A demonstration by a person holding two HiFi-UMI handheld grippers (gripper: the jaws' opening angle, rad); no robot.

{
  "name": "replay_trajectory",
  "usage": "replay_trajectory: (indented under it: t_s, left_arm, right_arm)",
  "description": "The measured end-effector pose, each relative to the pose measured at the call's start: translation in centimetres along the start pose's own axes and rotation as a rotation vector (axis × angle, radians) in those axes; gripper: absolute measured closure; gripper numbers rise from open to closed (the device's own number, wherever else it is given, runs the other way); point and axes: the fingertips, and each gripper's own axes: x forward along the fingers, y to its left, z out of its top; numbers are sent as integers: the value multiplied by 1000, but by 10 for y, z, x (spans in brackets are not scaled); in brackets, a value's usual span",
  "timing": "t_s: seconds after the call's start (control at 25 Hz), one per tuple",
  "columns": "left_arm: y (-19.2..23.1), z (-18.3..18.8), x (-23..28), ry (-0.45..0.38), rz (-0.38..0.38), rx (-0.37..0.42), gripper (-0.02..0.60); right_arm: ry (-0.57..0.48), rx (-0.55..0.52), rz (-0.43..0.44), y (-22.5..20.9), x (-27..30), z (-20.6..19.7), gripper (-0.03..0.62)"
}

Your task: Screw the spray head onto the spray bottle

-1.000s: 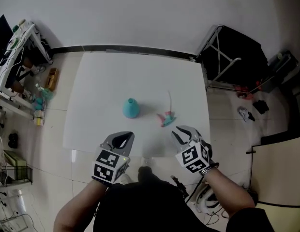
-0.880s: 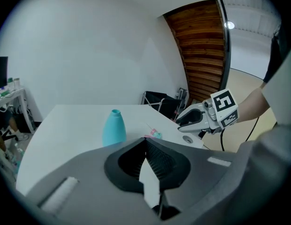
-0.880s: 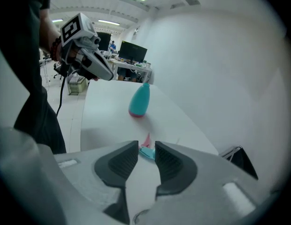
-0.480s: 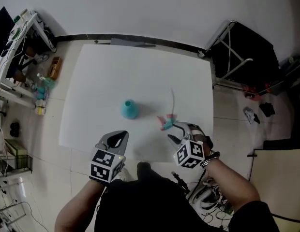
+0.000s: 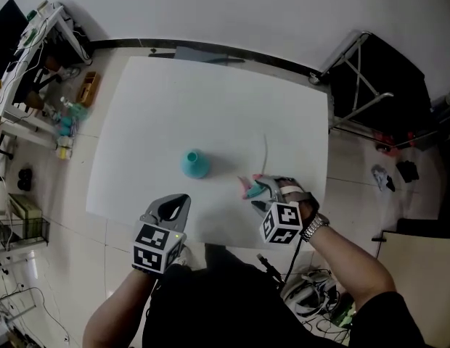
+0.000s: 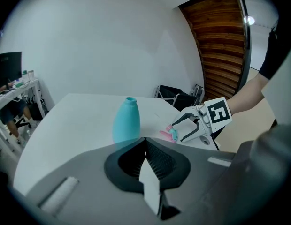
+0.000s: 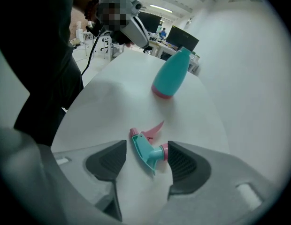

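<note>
Jaws of the right gripper (image 7: pixel 146 159) have just been opening and now stand wide, dropped down astride the spray head (image 7: pixel 144 146), which lies on its side on the white table (image 5: pixel 174 100), pads not pressing it. Spray bottle (image 5: pixel 195 164) stands upright to the left; left gripper (image 6: pixel 145 158), closed and empty, hangs nearer. Pinching the head looks next.

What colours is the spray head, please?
Spray head: teal with pink trigger and collar, clearest in right gripper view.
</note>
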Motion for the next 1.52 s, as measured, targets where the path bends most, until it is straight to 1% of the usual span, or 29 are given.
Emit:
replay_trajectory:
  t_s: [0.12, 0.32, 0.48, 0.6, 0.76, 0.88, 1.16, 1.24, 1.36, 1.52]
  left_arm:
    - [2, -1, 0, 6, 13, -10, 566]
    - [2, -4, 1, 11, 26, -17, 566]
    - [1, -3, 3, 14, 31, -21, 566]
    - [1, -3, 3, 24, 34, -33, 566]
    - [2, 0, 7, 17, 42, -24, 566]
    - [-2, 0, 9, 22, 43, -28, 566]
    - [-3, 2, 8, 17, 56, -26, 566]
    - [-2, 1, 6, 18, 61, -27, 566]
    - [0, 1, 5, 12, 65, -31, 566]
    - [-2, 2, 6, 6, 49, -49, 566]
  right_arm:
    - [6, -21, 27, 2, 7, -2, 332]
    - [-2, -60, 35, -1, 12, 0, 321]
    - [11, -93, 66, -1, 18, -1, 321]
    - [1, -93, 86, -1, 18, 0, 321]
    - [-10, -82, 113, -2, 19, -1, 321]
    - [-11, -95, 120, -2, 19, 0, 321]
    - [5, -153, 88, -2, 15, -4, 333]
    - [14, -161, 101, 3, 17, -7, 350]
    - [26, -135, 147, 5, 18, -8, 366]
    - [47, -124, 193, 7, 19, -9, 392]
